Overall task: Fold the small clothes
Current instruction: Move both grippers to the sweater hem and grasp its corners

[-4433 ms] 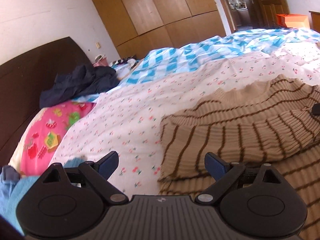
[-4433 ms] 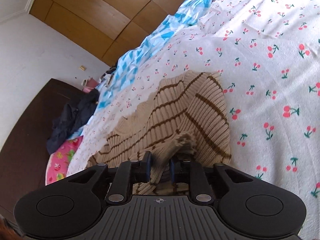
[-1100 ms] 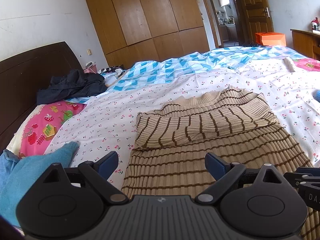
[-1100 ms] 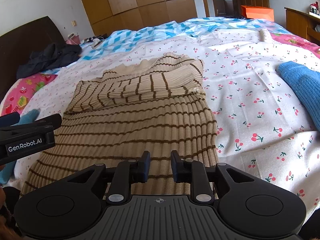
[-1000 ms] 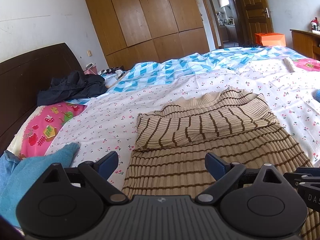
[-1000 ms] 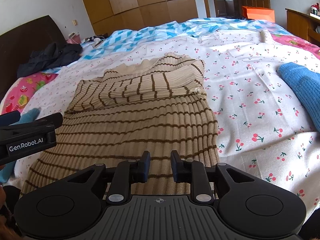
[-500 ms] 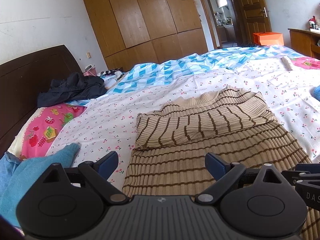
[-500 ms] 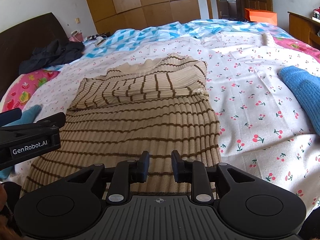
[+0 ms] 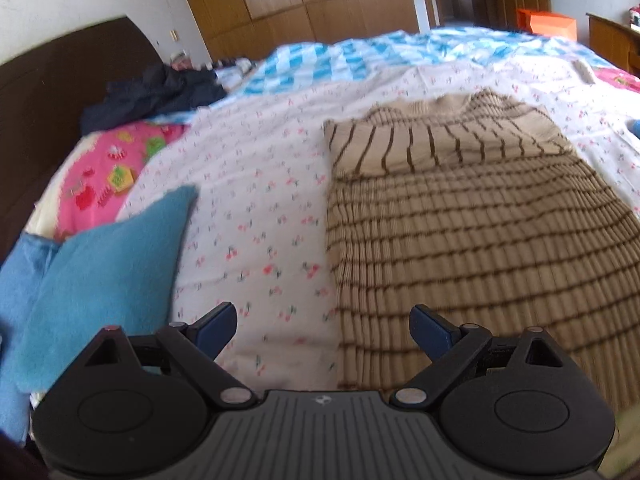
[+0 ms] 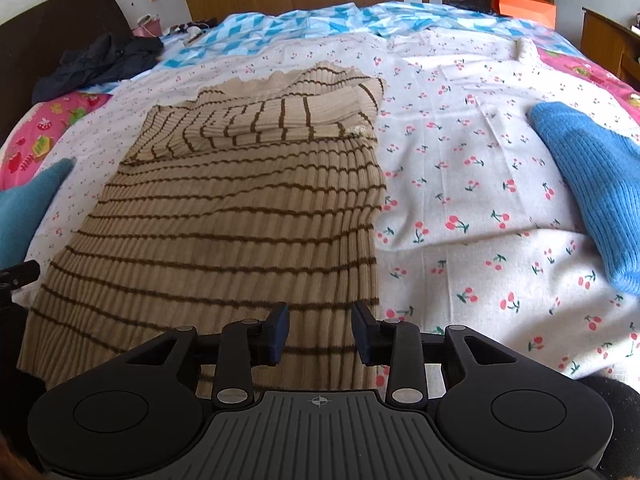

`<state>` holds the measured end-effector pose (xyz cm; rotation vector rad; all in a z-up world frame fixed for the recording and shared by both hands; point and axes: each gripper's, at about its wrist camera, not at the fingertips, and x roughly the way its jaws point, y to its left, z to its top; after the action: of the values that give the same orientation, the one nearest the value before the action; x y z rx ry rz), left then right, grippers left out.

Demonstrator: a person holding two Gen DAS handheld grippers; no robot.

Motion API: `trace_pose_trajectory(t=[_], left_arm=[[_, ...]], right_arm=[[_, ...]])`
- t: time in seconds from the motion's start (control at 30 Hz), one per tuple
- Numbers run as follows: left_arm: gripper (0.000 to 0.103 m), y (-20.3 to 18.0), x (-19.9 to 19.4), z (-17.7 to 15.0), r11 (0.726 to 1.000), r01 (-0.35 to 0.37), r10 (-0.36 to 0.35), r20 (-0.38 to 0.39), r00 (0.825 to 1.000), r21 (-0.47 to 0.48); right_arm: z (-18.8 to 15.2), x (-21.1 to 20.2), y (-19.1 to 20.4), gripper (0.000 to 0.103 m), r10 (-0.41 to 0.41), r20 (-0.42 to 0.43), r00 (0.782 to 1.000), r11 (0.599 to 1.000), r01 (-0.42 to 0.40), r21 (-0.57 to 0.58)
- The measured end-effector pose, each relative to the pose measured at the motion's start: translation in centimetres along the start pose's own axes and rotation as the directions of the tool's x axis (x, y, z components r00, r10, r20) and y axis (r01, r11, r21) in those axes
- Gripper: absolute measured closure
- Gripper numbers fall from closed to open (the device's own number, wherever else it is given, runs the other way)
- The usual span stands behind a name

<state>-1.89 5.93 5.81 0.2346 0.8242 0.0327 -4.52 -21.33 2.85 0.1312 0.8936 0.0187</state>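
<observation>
A beige sweater with thin brown stripes (image 10: 224,208) lies flat on the cherry-print sheet (image 10: 460,168), its sleeves folded across the chest near the collar. In the left wrist view the same sweater (image 9: 460,232) fills the right half. My left gripper (image 9: 323,330) stands wide open above the sweater's lower left edge, nothing between its blue pads. My right gripper (image 10: 321,330) hovers over the sweater's hem near its right edge. Its jaws are opening and hold nothing. A bit of the left gripper (image 10: 18,274) shows at the left edge of the right wrist view.
A teal garment (image 9: 104,276) lies left of the sweater and a blue knit garment (image 10: 592,188) to its right. A dark jacket (image 10: 100,60) is heaped by the headboard (image 9: 44,92). A blue-white quilt (image 10: 320,20) covers the far bed; wardrobes stand behind.
The left gripper has swung left and tipped down, so the sweater's left edge and teal garment now sit before it. The right gripper's jaws have widened and it moved slightly toward the hem.
</observation>
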Motion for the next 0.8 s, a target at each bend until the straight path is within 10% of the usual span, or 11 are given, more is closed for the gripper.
trace_pose_trajectory(t=[0.17,0.37,0.8], left_arm=[[0.012,0.7,1.2,-0.9,0.983,0.171,-0.179,-0.171,0.969,-0.065],[0.040,0.8,3.8,-2.2,0.977,0.174,-0.206,-0.322,0.924,-0.125],[0.056,1.1,4.1,-2.4,0.960,0.237,-0.276,-0.348,0.896,-0.152]], right_arm=[[-0.9,-0.8,-1.1,0.064,-0.001,-0.065,0.998,1.000,-0.001,-0.023],[-1.5,-0.6,-2.0,0.063,0.004,-0.167,0.986,0.999,-0.010,-0.037],[-2.0,0.1,-2.9,0.062,0.012,-0.310,0.951,0.999,-0.026,-0.041]])
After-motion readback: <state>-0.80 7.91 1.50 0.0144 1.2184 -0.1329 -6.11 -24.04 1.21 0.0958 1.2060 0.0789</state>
